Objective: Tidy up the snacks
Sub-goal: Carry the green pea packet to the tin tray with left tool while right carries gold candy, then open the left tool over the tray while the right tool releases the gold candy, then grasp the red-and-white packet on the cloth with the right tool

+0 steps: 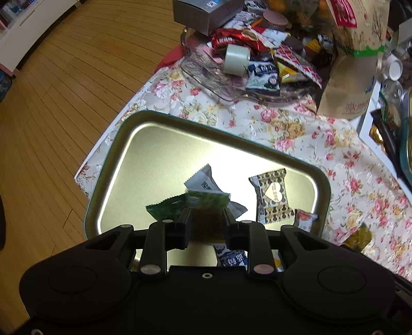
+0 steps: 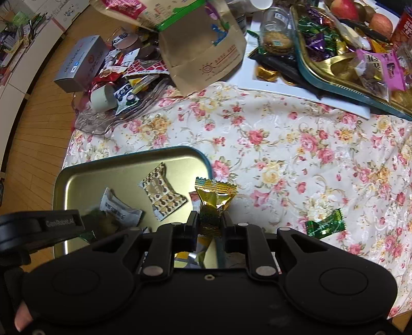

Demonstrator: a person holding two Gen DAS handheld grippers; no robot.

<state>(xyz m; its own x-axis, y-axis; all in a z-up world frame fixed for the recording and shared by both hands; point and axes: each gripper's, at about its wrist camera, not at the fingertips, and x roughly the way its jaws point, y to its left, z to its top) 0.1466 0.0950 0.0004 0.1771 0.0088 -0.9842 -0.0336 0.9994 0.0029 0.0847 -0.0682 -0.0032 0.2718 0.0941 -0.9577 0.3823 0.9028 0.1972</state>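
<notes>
A gold metal tray (image 1: 121, 165) with a teal rim lies on the floral tablecloth; it also shows in the right wrist view (image 2: 85, 177). My left gripper (image 1: 206, 215) is shut on a green-wrapped candy (image 1: 203, 203) and holds it over the tray. In the tray lie a white-grey packet (image 1: 203, 181), a brown patterned heart packet (image 1: 273, 195) and a small blue-white packet (image 1: 231, 257). My right gripper (image 2: 209, 219) is shut on a gold-wrapped candy (image 2: 215, 193) at the tray's right rim. A green candy (image 2: 325, 224) lies on the cloth to its right.
A clear dish (image 1: 206, 74) piled with snack packets and a tape roll (image 1: 235, 59) sits at the back, beside a grey box (image 1: 203, 13) and a brown paper bag (image 2: 203, 49). A second teal-rimmed tray of sweets (image 2: 334, 77) stands far right. The table edge and wood floor lie left.
</notes>
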